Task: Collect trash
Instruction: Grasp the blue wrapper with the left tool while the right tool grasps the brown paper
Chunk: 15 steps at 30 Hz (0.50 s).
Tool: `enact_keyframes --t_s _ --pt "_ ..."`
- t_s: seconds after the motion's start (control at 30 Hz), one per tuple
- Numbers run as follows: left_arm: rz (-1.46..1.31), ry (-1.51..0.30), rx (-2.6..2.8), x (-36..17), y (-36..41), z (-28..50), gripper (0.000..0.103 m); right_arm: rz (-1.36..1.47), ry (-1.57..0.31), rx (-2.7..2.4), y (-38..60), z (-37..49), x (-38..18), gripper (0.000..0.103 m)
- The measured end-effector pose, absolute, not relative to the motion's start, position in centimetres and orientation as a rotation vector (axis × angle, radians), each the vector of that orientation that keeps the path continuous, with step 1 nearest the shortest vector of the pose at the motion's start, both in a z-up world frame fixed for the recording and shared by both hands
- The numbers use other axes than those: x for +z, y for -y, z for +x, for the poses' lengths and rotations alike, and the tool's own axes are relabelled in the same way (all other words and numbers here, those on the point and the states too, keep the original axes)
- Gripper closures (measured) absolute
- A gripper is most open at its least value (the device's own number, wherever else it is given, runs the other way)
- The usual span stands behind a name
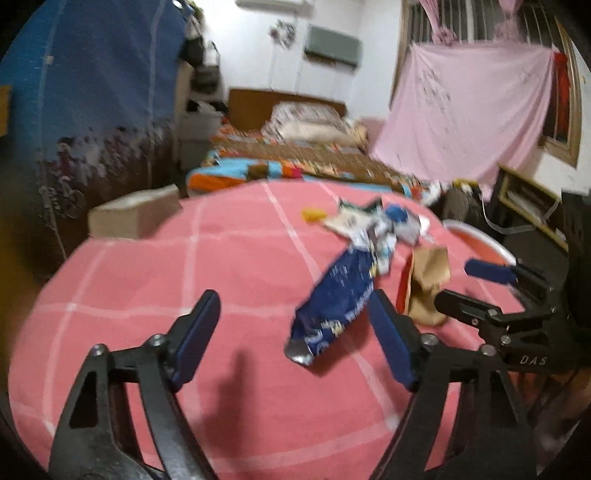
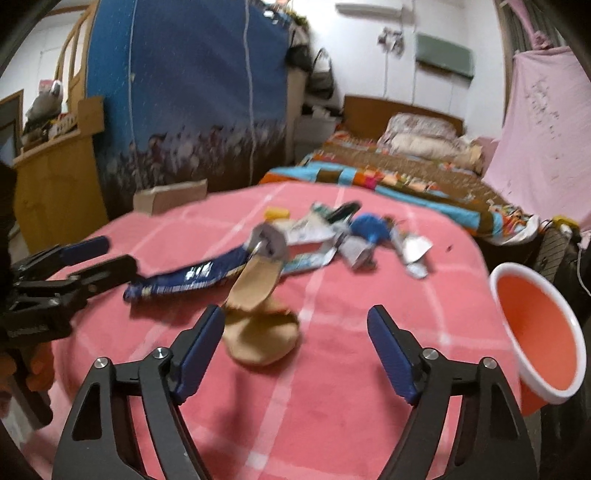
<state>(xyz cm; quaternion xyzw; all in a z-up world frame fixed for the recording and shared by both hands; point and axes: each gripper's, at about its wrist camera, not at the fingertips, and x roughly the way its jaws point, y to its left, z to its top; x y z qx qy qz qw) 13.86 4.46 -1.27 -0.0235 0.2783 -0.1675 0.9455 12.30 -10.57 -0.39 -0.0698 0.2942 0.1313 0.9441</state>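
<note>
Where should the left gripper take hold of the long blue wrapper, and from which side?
Grip the blue wrapper at its near, crumpled open end, coming from the near table edge, probably with the jaws across its narrow width. It lies flat and long on the pink tablecloth, its far end among other litter. The left gripper is open, nothing held.

Setting: a lived-in bedroom in a home. Wooden-headboard bed (image 2: 402, 110) at the back wall — patterned quilt (image 2: 388, 173), pillows (image 2: 421, 136). Pink sheet (image 1: 469, 110) hangs over a barred window. Wall air conditioner (image 1: 269, 3) up top. Handbags (image 2: 321, 77) hang beside a blue fabric wardrobe (image 2: 192, 92).
</note>
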Motion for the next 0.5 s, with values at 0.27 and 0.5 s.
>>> enact_keyframes --t_s 0.27,0.5 --pt "0.065 -0.644 -0.374 -2.2 -3.3 14.7 0.058 -0.192 -0.694 0.304 9.2 13.8 -1.8 0.029" --pt "0.083 -0.675 -0.394 -2.2 -3.3 15.6 0.076 -0.201 -0.704 0.327 9.1 14.4 -2.0 0.054"
